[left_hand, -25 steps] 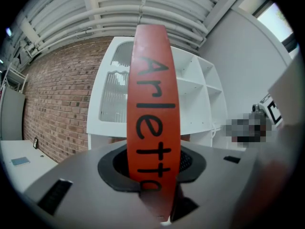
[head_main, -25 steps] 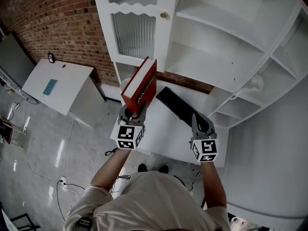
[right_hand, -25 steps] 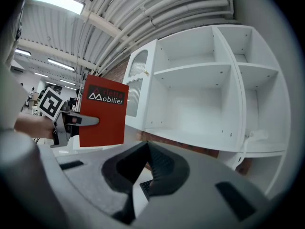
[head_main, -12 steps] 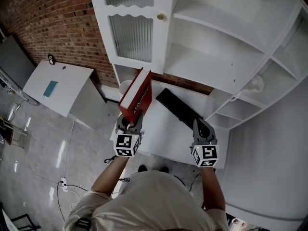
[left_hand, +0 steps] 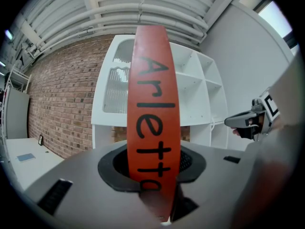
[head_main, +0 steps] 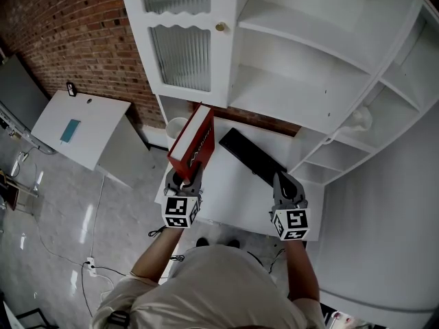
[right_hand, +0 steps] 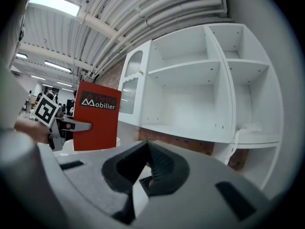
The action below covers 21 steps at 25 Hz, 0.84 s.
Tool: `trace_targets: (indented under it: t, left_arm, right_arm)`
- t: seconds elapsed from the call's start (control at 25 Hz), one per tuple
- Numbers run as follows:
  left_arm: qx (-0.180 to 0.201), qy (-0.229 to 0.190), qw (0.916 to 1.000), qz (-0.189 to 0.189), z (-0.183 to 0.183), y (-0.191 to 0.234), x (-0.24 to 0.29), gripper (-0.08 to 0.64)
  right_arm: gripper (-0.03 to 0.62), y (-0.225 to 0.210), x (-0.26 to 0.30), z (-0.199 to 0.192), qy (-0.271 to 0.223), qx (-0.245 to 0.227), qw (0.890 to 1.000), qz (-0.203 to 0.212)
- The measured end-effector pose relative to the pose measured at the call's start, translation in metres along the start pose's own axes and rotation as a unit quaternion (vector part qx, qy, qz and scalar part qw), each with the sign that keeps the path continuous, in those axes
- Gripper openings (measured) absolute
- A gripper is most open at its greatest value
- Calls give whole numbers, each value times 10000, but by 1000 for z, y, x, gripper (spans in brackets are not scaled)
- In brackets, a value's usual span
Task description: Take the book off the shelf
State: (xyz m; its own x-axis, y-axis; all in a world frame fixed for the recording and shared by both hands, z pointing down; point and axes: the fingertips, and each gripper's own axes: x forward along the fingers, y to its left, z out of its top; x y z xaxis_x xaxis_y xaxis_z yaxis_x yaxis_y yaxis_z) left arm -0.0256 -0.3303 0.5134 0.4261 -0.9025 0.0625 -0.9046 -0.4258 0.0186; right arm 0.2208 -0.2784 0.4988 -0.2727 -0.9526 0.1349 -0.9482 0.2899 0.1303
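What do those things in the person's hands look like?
The left hand-held gripper and the right hand-held gripper are dark grey, each bearing a white cube with black square markers. The person wears a light short-sleeved shirt.

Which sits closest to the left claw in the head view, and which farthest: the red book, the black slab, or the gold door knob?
1. Red book: gripped in the left claw.
2. Black slab: on the desk, to its right.
3. Gold door knob: high on the cabinet door.
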Motion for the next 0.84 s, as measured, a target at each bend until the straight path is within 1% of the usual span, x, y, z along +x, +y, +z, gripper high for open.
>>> trace_targets:
  t: [0.48,0.84]
  left_arm:
    - [-1,-47,10000,-18,3,-2,-6,144]
    - [-26,-58,10000,-47,5,-2,-8,144]
  right_arm:
    - [2,3,-4,8,-142,-11,9999,25]
    - [2,7,-6,10,-159,-34,9999,12]
